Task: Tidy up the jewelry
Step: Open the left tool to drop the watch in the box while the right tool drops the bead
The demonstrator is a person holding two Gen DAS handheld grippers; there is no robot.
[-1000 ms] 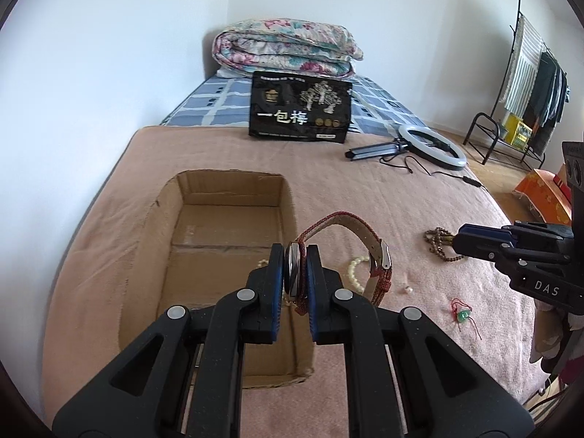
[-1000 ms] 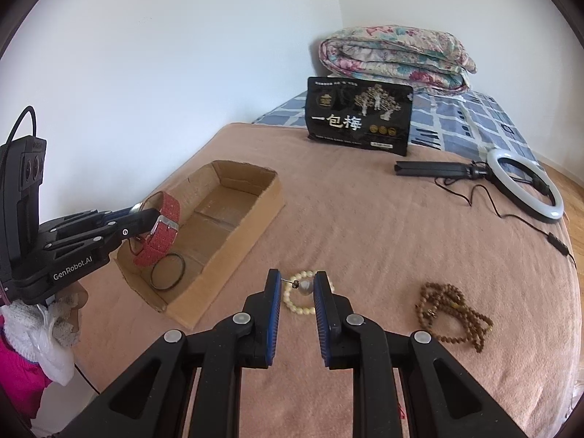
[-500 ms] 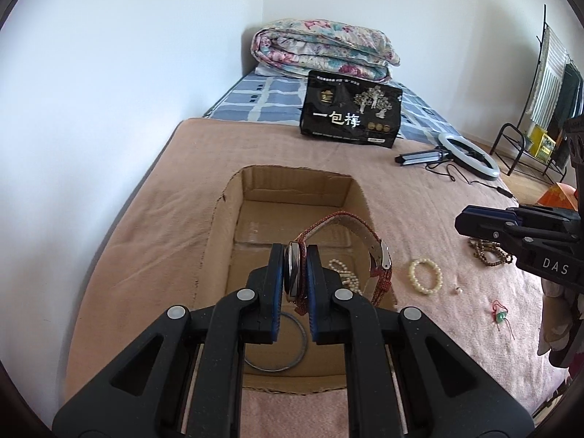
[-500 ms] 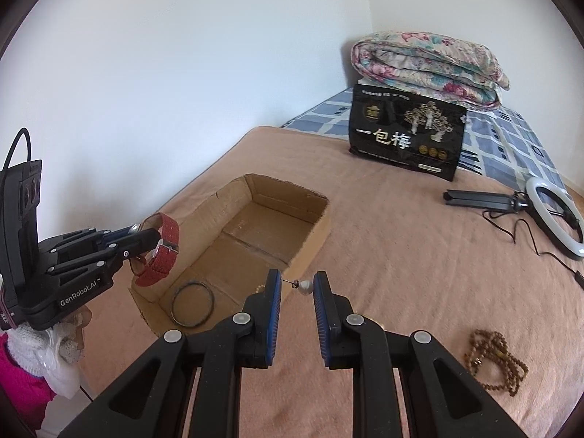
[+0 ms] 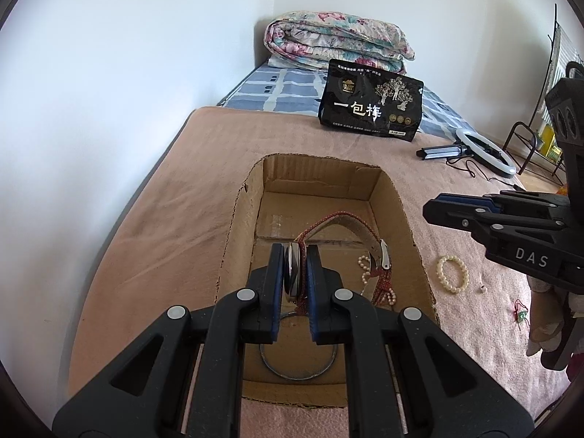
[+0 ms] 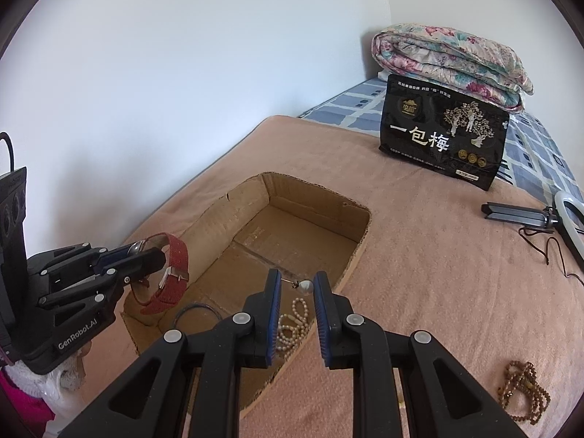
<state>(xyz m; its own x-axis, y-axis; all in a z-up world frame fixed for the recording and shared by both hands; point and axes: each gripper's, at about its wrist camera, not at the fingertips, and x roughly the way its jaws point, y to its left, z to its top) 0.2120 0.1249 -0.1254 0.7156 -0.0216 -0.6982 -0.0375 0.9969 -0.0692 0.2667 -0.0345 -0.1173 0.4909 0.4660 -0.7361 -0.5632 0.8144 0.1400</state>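
Note:
My left gripper [image 5: 295,255] is shut on the face of a red-strap watch [image 5: 350,219] and holds it over the near end of an open cardboard box [image 5: 408,226]. In the right wrist view the same left gripper [image 6: 146,255] carries the watch [image 6: 175,273] above the box's near left corner. My right gripper [image 6: 297,281] is shut on a small pearl earring [image 6: 304,285], its pin spanning the pads, above the box's right wall [image 6: 357,252]. A dark metal bangle [image 5: 297,372] and a pearl necklace [image 6: 292,328] lie inside the box.
On the pink blanket right of the box lie a pearl bracelet [image 5: 452,273], a tiny earring [image 5: 483,287], a red-green charm [image 5: 521,314] and brown prayer beads [image 6: 525,394]. Farther back stand a black pouch [image 6: 441,138], a ring light [image 6: 569,215] and a folded quilt [image 6: 449,58].
Both grippers have moved left, from beside the box to over it. The watch and the earring stay gripped. The bangle and pearl necklace inside the box have come into view.

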